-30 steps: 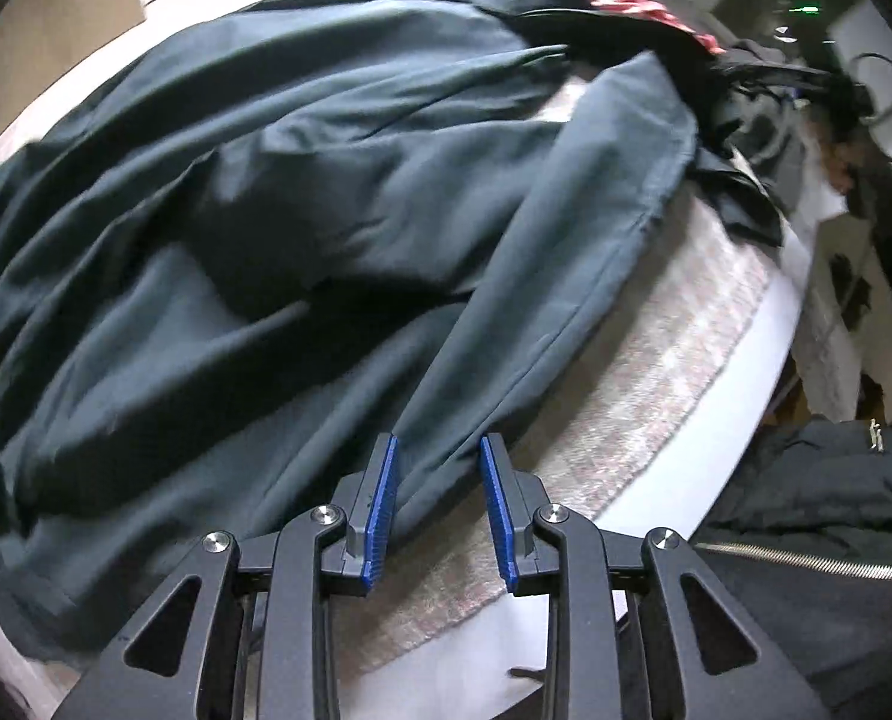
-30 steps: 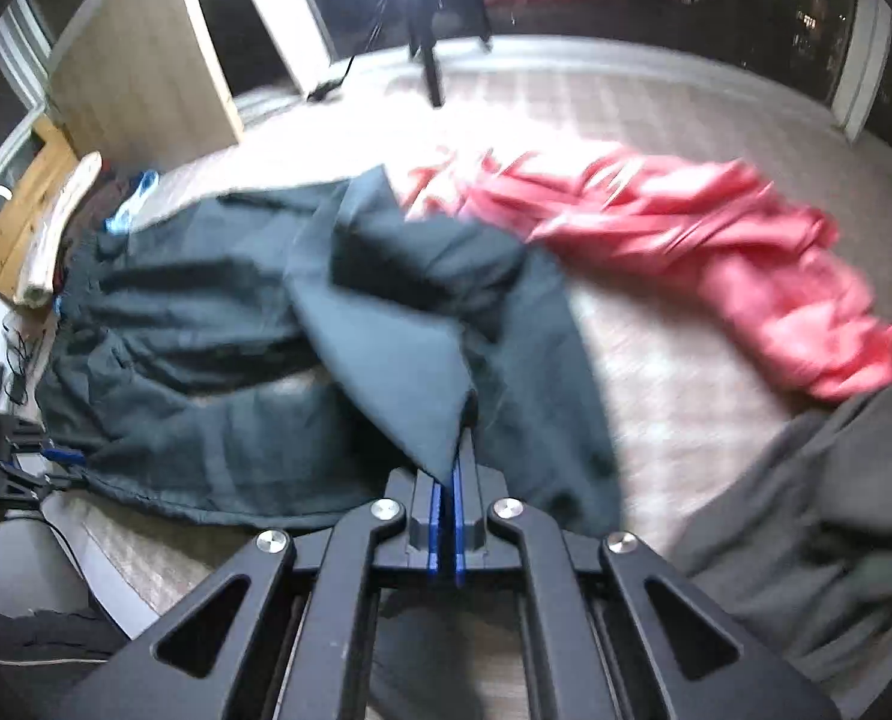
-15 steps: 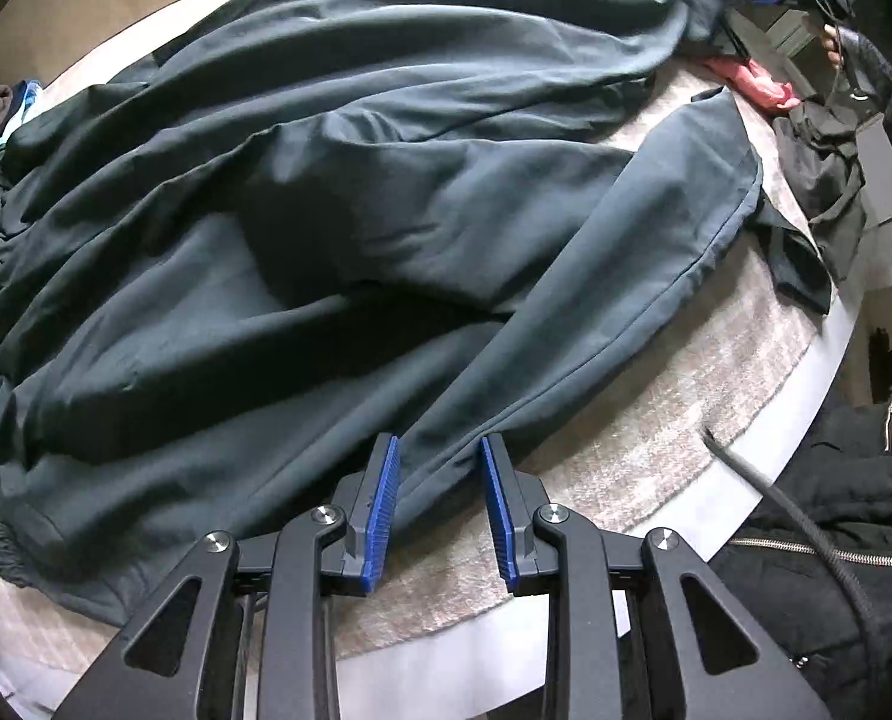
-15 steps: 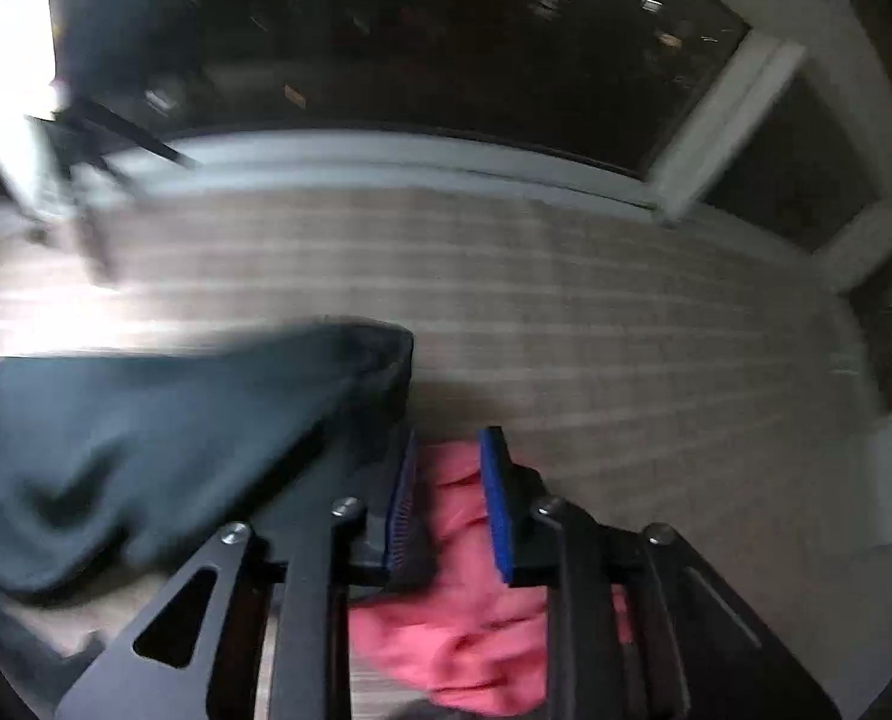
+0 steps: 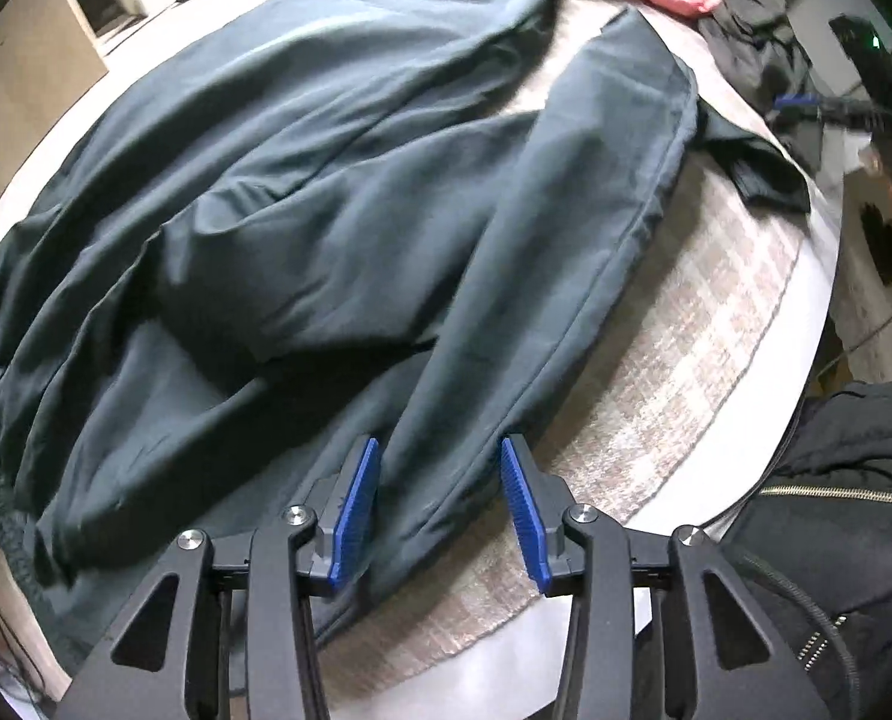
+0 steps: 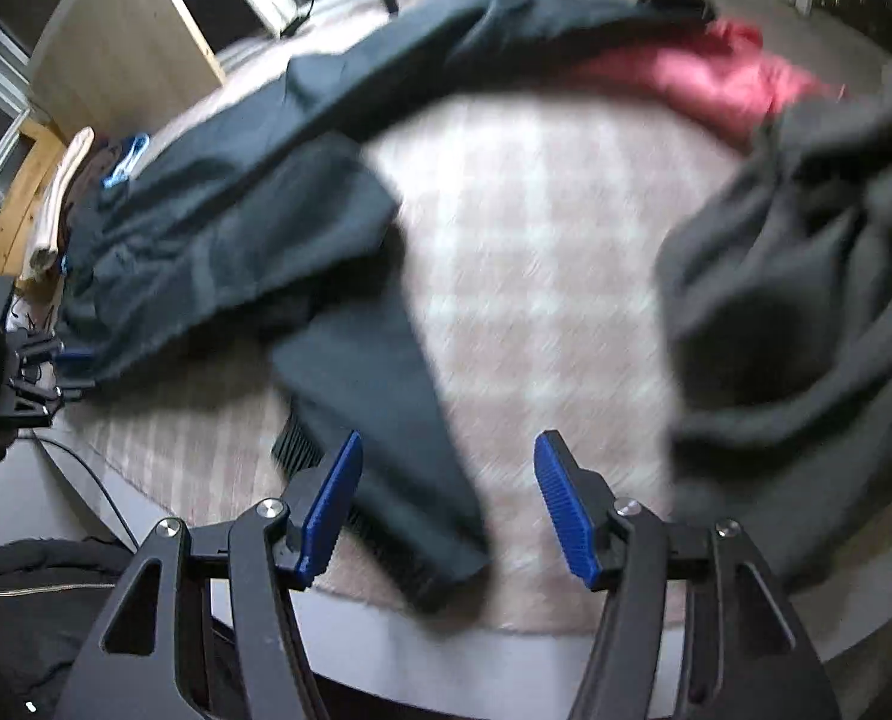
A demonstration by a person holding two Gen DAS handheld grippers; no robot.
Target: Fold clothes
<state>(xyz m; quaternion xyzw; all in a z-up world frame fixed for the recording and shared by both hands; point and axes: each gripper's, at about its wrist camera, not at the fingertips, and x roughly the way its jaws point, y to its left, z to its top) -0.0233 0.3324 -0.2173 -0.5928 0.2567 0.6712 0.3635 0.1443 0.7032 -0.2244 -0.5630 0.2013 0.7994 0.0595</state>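
Note:
A dark teal garment (image 5: 338, 228) lies spread over a checked blanket (image 5: 698, 324) on a bed. One long leg of it runs toward me and lies slack between the blue pads of my left gripper (image 5: 440, 510), whose jaws are opening; the pads do not press on it. In the right wrist view the same garment (image 6: 236, 228) stretches across the bed, and one leg's end (image 6: 398, 432) lies under my right gripper (image 6: 449, 498), nearer its left pad. That gripper's jaws are opening wide and hold nothing. The view is blurred.
A red garment (image 6: 716, 84) lies at the far side, and a grey garment (image 6: 806, 300) is heaped at the right. A wooden cabinet (image 6: 122, 54) stands beyond the bed. A person's black zipped jacket (image 5: 836, 510) is at the bed's white edge (image 5: 746, 420).
A second ago my right gripper was shut on a fold of the teal garment. It let go, swung across the bed, and now stands wide over the leg's end. My left jaws have widened.

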